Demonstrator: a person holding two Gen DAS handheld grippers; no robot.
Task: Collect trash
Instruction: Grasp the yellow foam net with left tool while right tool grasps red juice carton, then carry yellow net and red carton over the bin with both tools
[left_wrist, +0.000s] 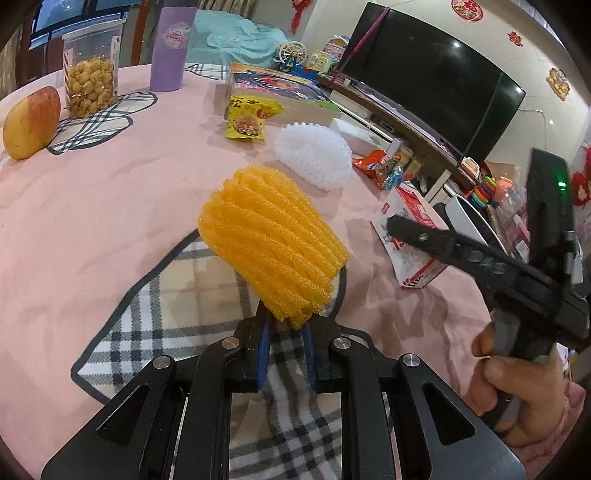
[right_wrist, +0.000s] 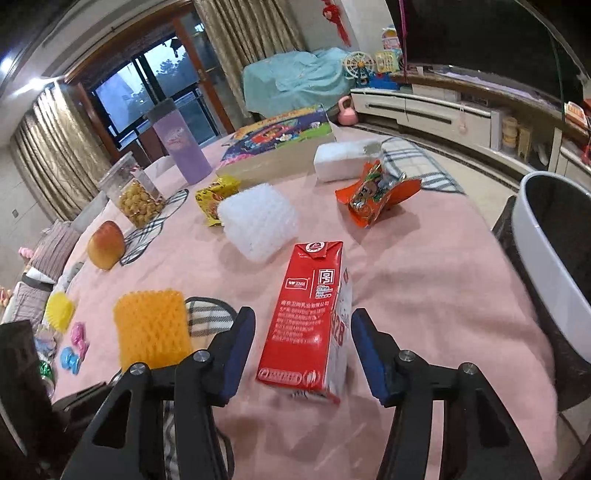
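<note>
the left hand-held gripper (left_wrist: 286, 325) is seen clenched on the orange foam fruit net (left_wrist: 271, 243), which is pinched by its lower end between the blue pads and stands up tilted toward 11 o'clock above a plaid patch of the pink tabletop (left_wrist: 92, 221). in the right wrist view the same net (right_wrist: 151, 332) is found at 9 o'clock of the right hand-held gripper (right_wrist: 303, 354).

the right hand-held gripper is held released: its blue pads (right_wrist: 236, 358) stand apart on either side of the red milk carton (right_wrist: 310, 317), with a gap visible on the left side; on the right side contact cannot quite be judged because of blur. the carton lies flat on the tabletop, its folded top pointed toward 12 o'clock, directly between the jaws. in the left wrist view the carton (left_wrist: 413, 236) is partly covered by the right hand-held gripper (left_wrist: 406, 229), which is carried by a hand (left_wrist: 517, 391) at 4 o'clock.

further trash is spread beyond the carton: a white foam net (right_wrist: 258, 225) at 11 o'clock, a yellow snack packet (right_wrist: 214, 199) just behind it, and an orange crumpled wrapper (right_wrist: 373, 195) at 1 o'clock. a white bin (right_wrist: 554, 258) with a dark inside is seen at 3 o'clock, beside the tabletop edge. an apple (right_wrist: 105, 245), a jar of snacks (right_wrist: 136, 192) and a purple cup (right_wrist: 181, 147) are placed toward 10 o'clock.
</note>
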